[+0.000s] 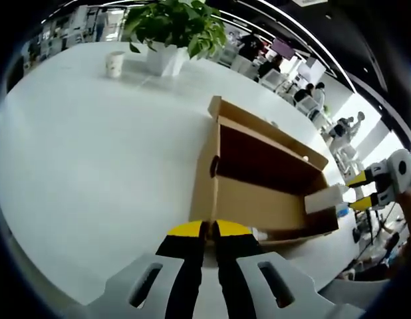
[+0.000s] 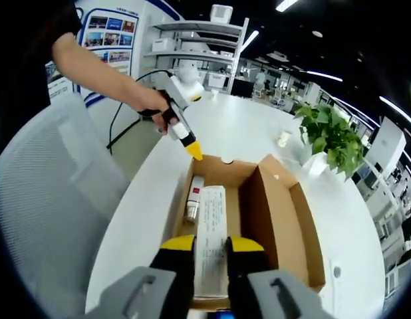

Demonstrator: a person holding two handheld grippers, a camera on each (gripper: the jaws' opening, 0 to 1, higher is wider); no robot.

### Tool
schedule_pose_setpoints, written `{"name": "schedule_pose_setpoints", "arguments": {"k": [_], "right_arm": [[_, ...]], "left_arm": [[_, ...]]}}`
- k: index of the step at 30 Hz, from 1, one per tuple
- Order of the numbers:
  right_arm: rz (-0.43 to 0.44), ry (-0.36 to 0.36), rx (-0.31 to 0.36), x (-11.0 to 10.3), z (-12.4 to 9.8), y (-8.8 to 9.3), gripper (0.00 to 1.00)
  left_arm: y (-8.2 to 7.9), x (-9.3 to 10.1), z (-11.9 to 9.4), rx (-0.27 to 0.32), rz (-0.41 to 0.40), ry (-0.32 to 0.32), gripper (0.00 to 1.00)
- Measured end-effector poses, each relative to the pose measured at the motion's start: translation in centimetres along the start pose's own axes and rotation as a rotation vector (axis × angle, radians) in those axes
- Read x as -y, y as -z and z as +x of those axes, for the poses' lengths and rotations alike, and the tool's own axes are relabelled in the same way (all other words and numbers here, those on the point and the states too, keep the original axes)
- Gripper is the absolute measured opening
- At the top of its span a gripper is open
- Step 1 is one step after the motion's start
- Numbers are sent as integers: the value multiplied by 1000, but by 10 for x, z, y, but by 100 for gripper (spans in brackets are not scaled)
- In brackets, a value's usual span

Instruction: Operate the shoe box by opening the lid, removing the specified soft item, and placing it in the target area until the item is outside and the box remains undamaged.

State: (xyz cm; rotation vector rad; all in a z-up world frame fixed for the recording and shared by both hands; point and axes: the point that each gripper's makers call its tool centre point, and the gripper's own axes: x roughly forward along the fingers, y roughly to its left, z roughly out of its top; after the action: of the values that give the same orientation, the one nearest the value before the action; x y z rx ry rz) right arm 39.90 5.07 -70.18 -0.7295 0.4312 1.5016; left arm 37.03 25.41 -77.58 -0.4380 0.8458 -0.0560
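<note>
An open brown shoe box (image 1: 259, 199) (image 2: 278, 219) lies on the white table, with its lid (image 1: 265, 126) standing up along the far side. Inside lies a long white soft item with printed text (image 2: 211, 226); its end (image 1: 323, 198) rises at the box's right end. My right gripper (image 2: 212, 244) (image 1: 357, 191) has a jaw against each side of that item. My left gripper (image 1: 209, 229) is shut, with its tips at the rim of the box's end wall. A person's hand holds the left gripper (image 2: 194, 151) at the far end of the box.
A small white tube with a red label (image 2: 192, 199) lies in the box beside the item. A potted plant (image 1: 175, 30) (image 2: 328, 143) and a paper cup (image 1: 114, 64) stand on the table (image 1: 92, 166). A grey chair (image 2: 52, 193) is at the table's edge.
</note>
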Motion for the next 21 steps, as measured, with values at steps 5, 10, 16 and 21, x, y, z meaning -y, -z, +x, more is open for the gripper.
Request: {"name": "schedule_pose_setpoints", "arguments": {"k": [5,10,16,21], "right_arm": [[-8,4,10,4,-16,-8,14],[-9,29,31,12,-36,-12,14],[6,53,62,20,-63,-10,14],[9,89,67,31,-86,-2,14]], "left_arm": [[2,4,-2,2,0,-6,3],[3,5,-3,2,-3,-7,3],[4,6,-4,-7,3,-15,3],[3,6,-4,-6,-5,-13,3]]}}
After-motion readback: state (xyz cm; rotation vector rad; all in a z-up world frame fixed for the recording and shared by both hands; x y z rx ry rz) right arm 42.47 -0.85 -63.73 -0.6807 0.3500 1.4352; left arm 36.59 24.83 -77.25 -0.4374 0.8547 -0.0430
